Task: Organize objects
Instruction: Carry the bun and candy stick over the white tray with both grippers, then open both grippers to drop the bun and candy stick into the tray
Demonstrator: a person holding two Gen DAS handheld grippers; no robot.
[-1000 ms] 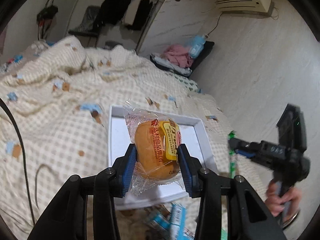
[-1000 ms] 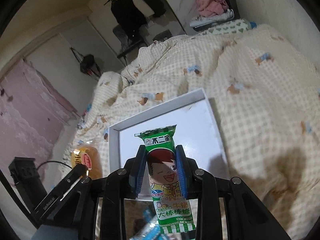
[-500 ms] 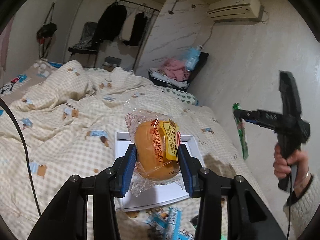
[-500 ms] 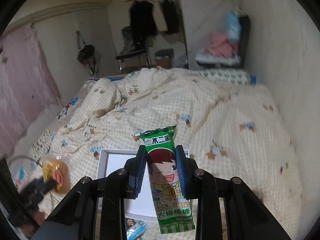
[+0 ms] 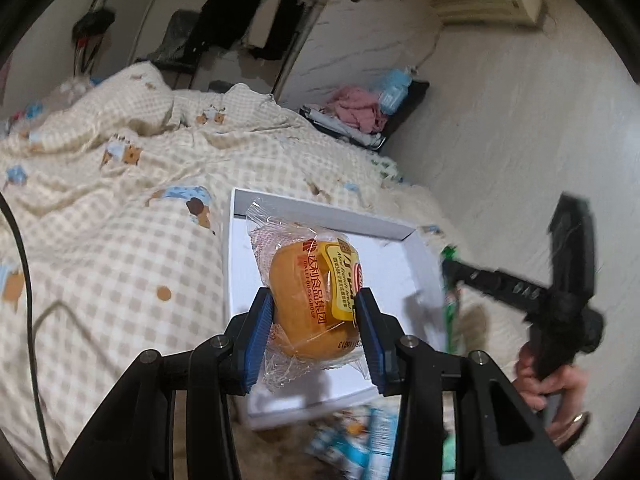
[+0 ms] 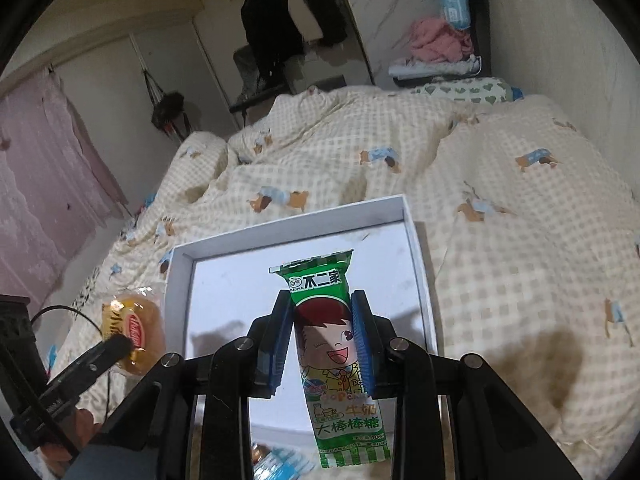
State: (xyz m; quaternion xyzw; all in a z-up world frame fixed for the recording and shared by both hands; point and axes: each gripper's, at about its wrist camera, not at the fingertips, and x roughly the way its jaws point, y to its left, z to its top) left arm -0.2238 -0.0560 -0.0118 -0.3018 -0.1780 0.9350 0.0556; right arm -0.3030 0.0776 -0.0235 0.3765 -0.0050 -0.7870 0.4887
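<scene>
Over the white box on the checked quilt, you hold both grippers with their loads. Your left gripper clamps a wrapped round bun between its 2 blue pads, the clear wrapper crinkling out above and below the jaws; the bun hangs above the box's left half. Your right gripper is closed on a green lollipop packet, held upright with its crimped top pointing at the box's far wall and its lower end hanging below the pads. Beneath both, the box floor lies bare. Several blue-and-white packets lie blurred on the quilt just beside the box's near edge.
</scene>
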